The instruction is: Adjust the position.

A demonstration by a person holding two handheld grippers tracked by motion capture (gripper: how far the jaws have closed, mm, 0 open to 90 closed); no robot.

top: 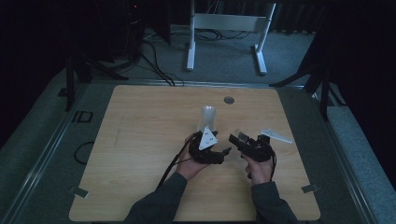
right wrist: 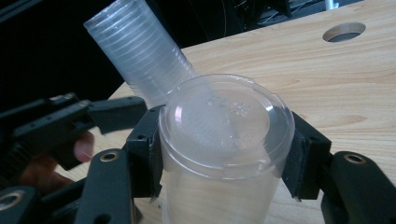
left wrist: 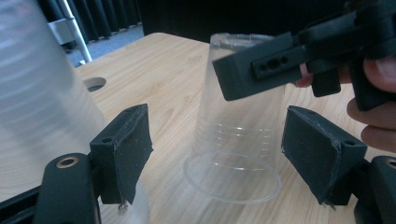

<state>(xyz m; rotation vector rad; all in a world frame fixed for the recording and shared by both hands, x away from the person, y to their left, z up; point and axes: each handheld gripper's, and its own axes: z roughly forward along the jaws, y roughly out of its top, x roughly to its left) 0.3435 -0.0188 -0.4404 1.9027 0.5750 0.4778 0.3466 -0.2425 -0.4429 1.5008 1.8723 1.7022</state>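
Observation:
A single clear plastic cup [right wrist: 219, 140] stands upside down on the wooden table [top: 140, 140]. My right gripper [right wrist: 224, 154] is shut on it, both pads pressing its sides just below the upturned base. In the left gripper view the same cup [left wrist: 238, 149] is ahead, with the right gripper's jaw across its top. My left gripper [left wrist: 217, 158] is open, its pads on either side of the cup's lower part and apart from it. A tall stack of clear cups [top: 208, 116] stands upside down just outside the left gripper's left jaw. In the high view the left gripper [top: 219, 154] and right gripper [top: 238, 140] face each other mid-table.
A round cable hole [top: 228, 100] lies in the tabletop behind the cups. A white desk frame [top: 229, 23] and cables are on the floor beyond the table. A person's forearms come in from the bottom edge.

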